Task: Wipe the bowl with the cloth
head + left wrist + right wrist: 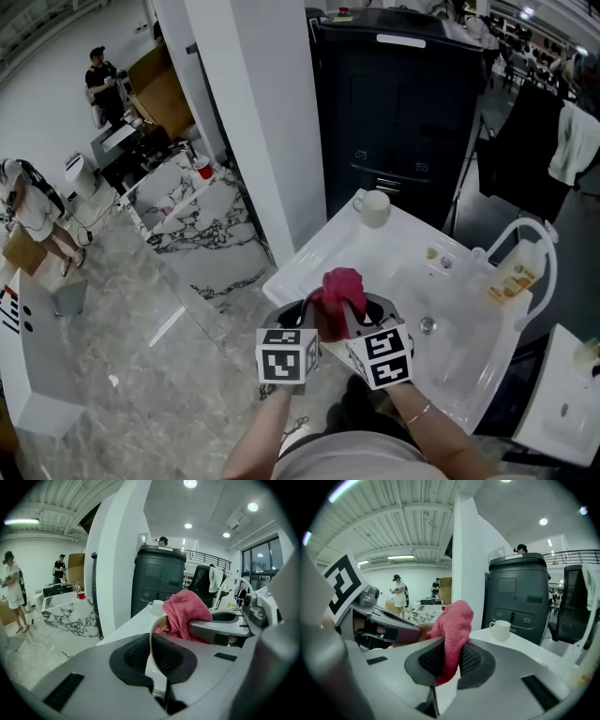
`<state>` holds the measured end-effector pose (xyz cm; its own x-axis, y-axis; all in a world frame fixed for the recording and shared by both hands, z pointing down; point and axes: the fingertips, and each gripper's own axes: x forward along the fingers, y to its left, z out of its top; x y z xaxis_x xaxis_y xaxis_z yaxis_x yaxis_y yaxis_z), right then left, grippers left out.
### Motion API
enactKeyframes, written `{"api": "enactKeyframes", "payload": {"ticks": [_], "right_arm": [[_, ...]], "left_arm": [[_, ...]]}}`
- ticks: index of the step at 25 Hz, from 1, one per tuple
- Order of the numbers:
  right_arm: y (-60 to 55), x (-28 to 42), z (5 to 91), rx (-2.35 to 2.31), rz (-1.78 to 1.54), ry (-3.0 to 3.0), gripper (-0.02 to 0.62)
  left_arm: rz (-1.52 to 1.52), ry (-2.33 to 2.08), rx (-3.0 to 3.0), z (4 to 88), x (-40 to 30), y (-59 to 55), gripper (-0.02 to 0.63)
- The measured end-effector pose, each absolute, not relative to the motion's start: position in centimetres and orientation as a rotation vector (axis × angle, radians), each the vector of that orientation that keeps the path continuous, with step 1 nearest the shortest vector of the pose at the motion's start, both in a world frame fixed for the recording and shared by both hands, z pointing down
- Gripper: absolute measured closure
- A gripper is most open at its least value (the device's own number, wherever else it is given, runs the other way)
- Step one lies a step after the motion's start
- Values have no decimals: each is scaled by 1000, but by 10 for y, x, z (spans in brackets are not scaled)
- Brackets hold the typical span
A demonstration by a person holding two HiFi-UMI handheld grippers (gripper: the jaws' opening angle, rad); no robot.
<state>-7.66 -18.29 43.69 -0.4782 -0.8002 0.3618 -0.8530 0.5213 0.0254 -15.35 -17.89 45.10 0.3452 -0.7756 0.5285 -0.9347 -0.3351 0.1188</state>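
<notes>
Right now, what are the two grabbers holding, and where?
The left gripper is shut on the bowl, at its rim. The right gripper pinches the pink cloth near one end, the rest bunched above its jaws.

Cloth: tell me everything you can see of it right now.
The cloth is pink-red terry, soft and crumpled into a bunch. The right tool is shut on it; most of it bulges above the jaws and a tip hangs below. It appears to sit inside the bowl, whose rim the left tool pinches.
</notes>
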Motion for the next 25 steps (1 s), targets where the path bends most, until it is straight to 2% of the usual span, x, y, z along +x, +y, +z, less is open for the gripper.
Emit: {"api": "enactKeyframes", "payload": {"ticks": [14, 25], "right_arm": [[-179, -49, 411, 1486, 164, -2478, 548], [-153, -108, 444, 968, 325, -2496, 548]], "left_arm": [[553, -1527, 2179, 464, -158, -188, 575], [520, -1585, 2270, 443, -150, -192, 575]]}}
